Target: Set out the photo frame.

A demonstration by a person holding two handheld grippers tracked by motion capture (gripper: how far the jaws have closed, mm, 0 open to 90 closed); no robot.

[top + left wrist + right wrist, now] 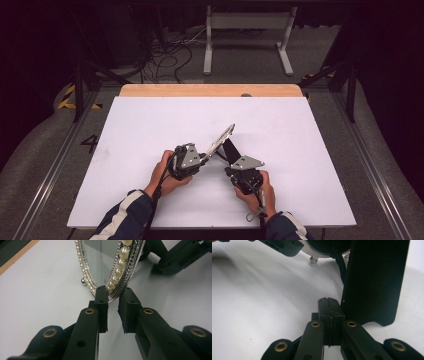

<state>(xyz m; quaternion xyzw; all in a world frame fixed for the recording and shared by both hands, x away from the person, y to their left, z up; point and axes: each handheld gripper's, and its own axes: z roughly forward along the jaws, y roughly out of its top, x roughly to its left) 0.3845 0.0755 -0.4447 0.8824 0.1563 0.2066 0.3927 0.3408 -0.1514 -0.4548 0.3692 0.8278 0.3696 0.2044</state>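
Observation:
An oval frame point(221, 139) with a pearl and silver rim stands tilted on the white board point(150, 125). My left gripper point(205, 156) holds it by the lower rim. In the left gripper view the jaws point(113, 298) clamp the pearl rim point(120, 267), glass side to the left. A black flap stand point(374, 282) hangs off the frame's back. My right gripper point(329, 302) is shut with nothing in it, its tips just left of that flap's edge. From above, the right gripper point(235, 161) sits behind the frame by the black stand point(229, 146).
The white board covers a wooden table whose far edge point(210, 90) shows beyond it. On the floor behind are a white metal frame point(247, 22) and loose cables point(165, 55). Bare board lies on all sides of the two hands.

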